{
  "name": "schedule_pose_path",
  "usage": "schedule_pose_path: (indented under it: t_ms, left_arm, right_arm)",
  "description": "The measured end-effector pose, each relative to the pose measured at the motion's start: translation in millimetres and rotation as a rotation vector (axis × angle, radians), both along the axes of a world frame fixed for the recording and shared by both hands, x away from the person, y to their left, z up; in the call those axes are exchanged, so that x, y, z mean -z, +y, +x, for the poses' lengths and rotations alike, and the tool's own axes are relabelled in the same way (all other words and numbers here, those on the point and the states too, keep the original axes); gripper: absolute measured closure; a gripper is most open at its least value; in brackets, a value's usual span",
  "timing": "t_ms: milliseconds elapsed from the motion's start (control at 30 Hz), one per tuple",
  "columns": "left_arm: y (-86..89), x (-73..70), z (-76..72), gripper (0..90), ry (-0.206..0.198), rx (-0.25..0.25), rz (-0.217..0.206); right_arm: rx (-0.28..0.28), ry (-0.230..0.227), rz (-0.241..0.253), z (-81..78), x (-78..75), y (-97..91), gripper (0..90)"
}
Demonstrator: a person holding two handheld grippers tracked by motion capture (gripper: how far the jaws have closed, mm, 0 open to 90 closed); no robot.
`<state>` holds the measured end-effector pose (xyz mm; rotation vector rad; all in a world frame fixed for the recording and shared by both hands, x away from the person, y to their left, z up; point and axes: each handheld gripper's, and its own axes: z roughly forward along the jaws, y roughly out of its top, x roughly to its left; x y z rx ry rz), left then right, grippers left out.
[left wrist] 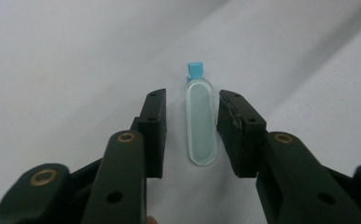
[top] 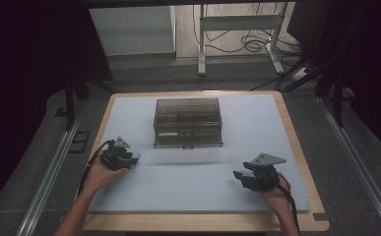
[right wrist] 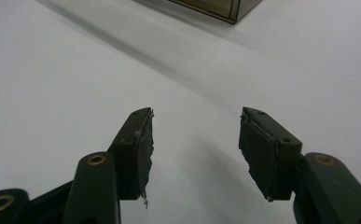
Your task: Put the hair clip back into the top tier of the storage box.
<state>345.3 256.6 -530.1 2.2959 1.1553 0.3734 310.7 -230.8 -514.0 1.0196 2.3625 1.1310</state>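
A small clear vial (left wrist: 200,121) with a blue cap (left wrist: 195,70) lies flat on the white mat, its cap pointing away from me. My left gripper (left wrist: 192,98) straddles it with one pad on each side and a narrow gap showing along both, so the pads do not press on it. In the high view the left gripper (top: 121,157) sits at the mat's left, a speck of blue at its tip. My right gripper (top: 249,178) rests at the mat's right near the front. Seen in its own view, the right gripper (right wrist: 197,114) stands open over bare mat.
A smoky transparent box with drawers (top: 188,123) stands at the middle back of the mat (top: 193,189), and its corner (right wrist: 220,7) shows beyond the right jaws. The wooden table edge (top: 296,142) frames the mat. Metal rails run along both sides.
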Motion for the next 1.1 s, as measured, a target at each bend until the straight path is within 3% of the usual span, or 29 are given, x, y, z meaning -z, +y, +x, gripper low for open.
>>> schedule_pose_path:
  t_ms: [267,633,1100]
  left_arm:
    - [0.3,-0.1,1.6,76.4,0.015,0.014,-0.013]
    - [-0.3,-1.6,1.3,76.9,0.005,-0.004,0.017]
    - [1.1,-20.0,-8.0,76.9,-0.046,-0.008,-0.004]
  right_arm:
    - [0.005,-0.001,0.003,0.2,0.0,-1.5,43.7]
    - [0.009,-0.004,0.008,-0.1,-0.5,-3.5,43.6]
    - [0.009,0.016,0.003,-0.4,3.3,-3.7,42.6]
